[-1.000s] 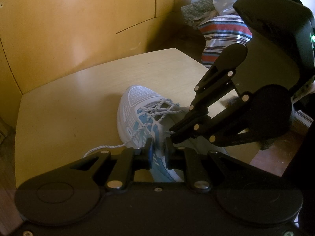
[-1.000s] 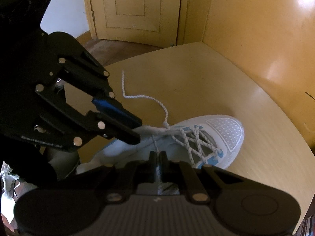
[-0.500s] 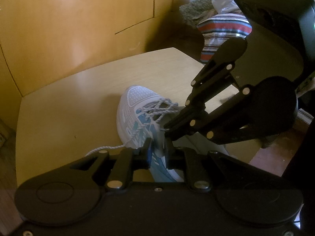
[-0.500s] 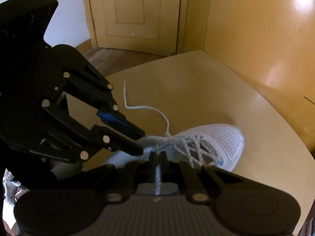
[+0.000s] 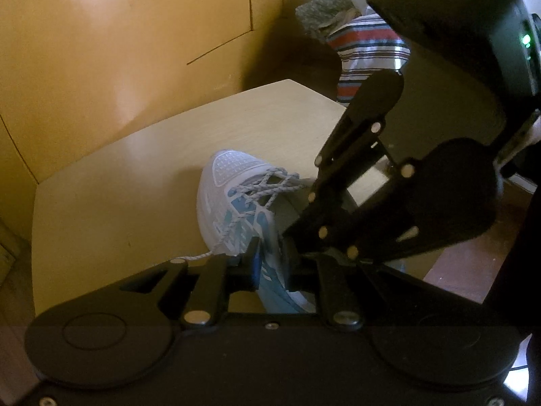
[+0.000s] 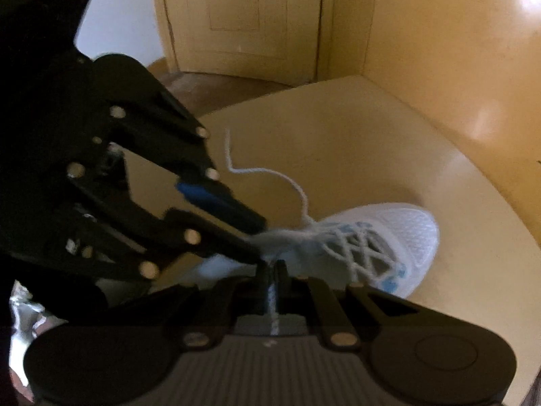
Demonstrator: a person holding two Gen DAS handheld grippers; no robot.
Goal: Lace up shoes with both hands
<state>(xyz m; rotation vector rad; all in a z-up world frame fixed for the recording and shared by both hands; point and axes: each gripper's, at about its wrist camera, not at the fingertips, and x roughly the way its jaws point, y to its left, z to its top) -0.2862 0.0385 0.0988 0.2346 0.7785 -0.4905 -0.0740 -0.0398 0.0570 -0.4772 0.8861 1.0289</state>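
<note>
Both grippers met at the shoe (image 5: 233, 199): the right gripper (image 6: 271, 275) pinched a lace (image 6: 272, 308); the left gripper (image 5: 269, 260) clamped the tongue (image 6: 287, 238). Pulling steadily seemed wise.

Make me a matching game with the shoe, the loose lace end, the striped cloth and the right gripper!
Things:
1. shoe
2. loose lace end
3. striped cloth
4. right gripper

Descriptions:
A. lies wavy on the bare table top
B. shut on a strand of lace
C. white and blue, sitting on the table
D. off the table, in the background

Pairs: 1-C, 2-A, 3-D, 4-B
</note>
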